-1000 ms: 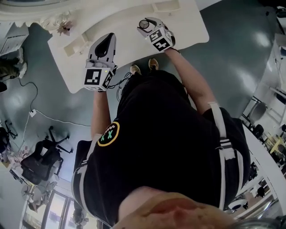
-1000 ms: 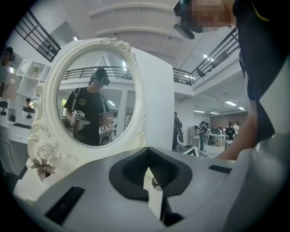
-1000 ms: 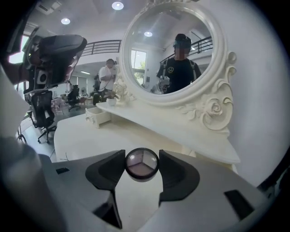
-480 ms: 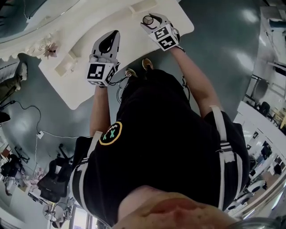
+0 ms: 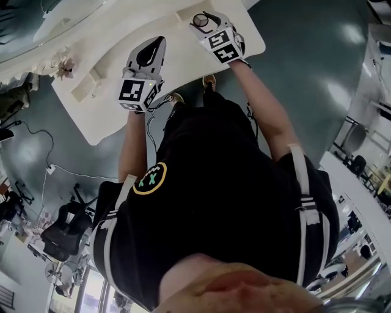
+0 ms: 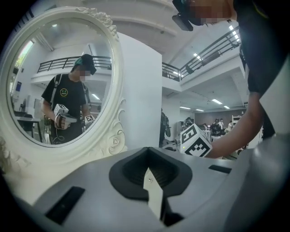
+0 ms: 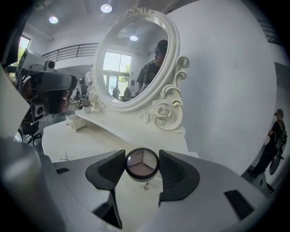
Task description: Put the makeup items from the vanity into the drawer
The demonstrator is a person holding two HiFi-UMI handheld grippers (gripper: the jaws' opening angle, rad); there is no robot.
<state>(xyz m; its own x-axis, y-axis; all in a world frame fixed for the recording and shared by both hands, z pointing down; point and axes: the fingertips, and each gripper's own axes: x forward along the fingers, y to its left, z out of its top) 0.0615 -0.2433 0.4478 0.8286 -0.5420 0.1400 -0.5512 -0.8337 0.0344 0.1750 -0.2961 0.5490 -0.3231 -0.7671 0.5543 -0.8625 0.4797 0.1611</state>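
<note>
The right gripper (image 7: 142,156) has its jaws closed on a round eyeshadow compact (image 7: 142,164). The dark pads press on its left and right edges. The lid is clear, and three wedge-shaped shades in pale brown and mauve show under it. In the head view the compact is held over the right end of the white desk (image 5: 183,64), just beside a small white box (image 5: 186,13) at the far edge.

The left gripper (image 6: 147,156) has its jaws closed, pad against pad, with nothing between them. It hangs over the middle of the desk, to the left of the right gripper and apart from it. The right gripper's marker cube shows at the right of the left gripper view.

At the far side of the desk stands an oval mirror (image 7: 131,63) in an ornate white frame with scrolls and a carved rose at its lower right. The glass reflects the person in a black shirt with a gripper in each hand. A small white drawer box (image 7: 74,122) sits at the far left of the desk top, with a small flower decoration (image 5: 61,61) beyond it. The desk top in front of the right gripper is bare white.

The person stands at the near edge of the desk, shoes (image 5: 209,81) just by it, on a grey-green floor (image 5: 293,79).
</note>
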